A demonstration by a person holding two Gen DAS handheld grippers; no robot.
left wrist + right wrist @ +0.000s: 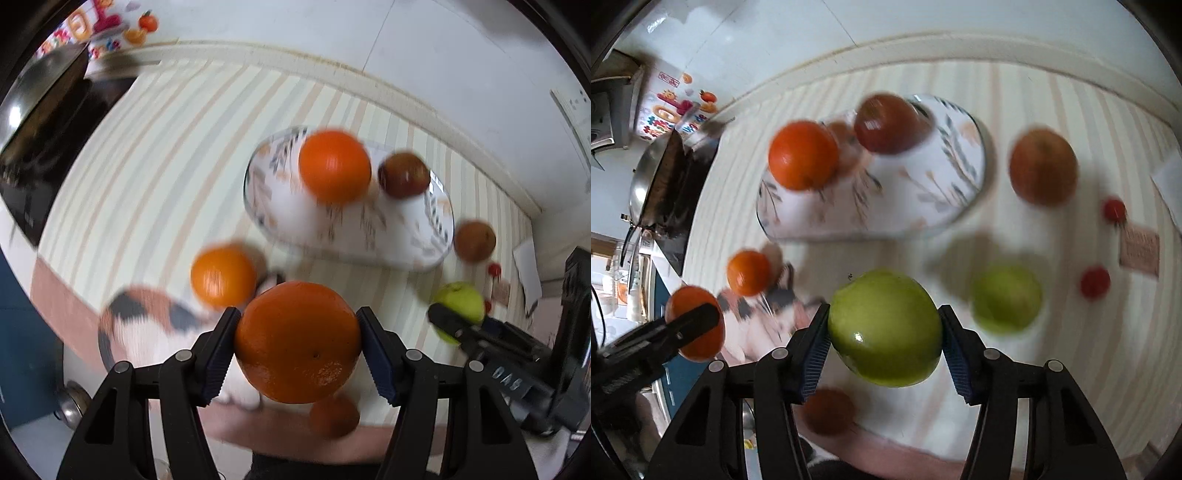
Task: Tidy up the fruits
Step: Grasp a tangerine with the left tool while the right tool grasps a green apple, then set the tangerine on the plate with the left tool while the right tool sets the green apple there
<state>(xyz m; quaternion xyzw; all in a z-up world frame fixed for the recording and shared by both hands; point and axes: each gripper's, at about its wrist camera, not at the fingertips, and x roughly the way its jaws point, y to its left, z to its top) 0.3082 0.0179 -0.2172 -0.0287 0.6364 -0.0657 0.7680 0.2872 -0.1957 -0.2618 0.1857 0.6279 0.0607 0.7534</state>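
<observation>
My left gripper [297, 341] is shut on an orange [298, 341] and holds it above the striped cloth. My right gripper [884, 328] is shut on a green apple [884, 328], also held above the cloth. A white patterned plate [291, 218] lies ahead with an orange [334, 166] and a dark red apple [404, 174] on it; the plate also shows in the right wrist view [923, 206]. Loose on the cloth are another orange [223, 275], a second green apple [1006, 297] and a reddish apple [1043, 166].
A cat-shaped cloth [147, 325] lies at the near left. Two small red fruits [1095, 282] and a tan card [1139, 251] lie at the right. A metal pan [646, 177] on a black stove stands at the left. A white wall backs the table.
</observation>
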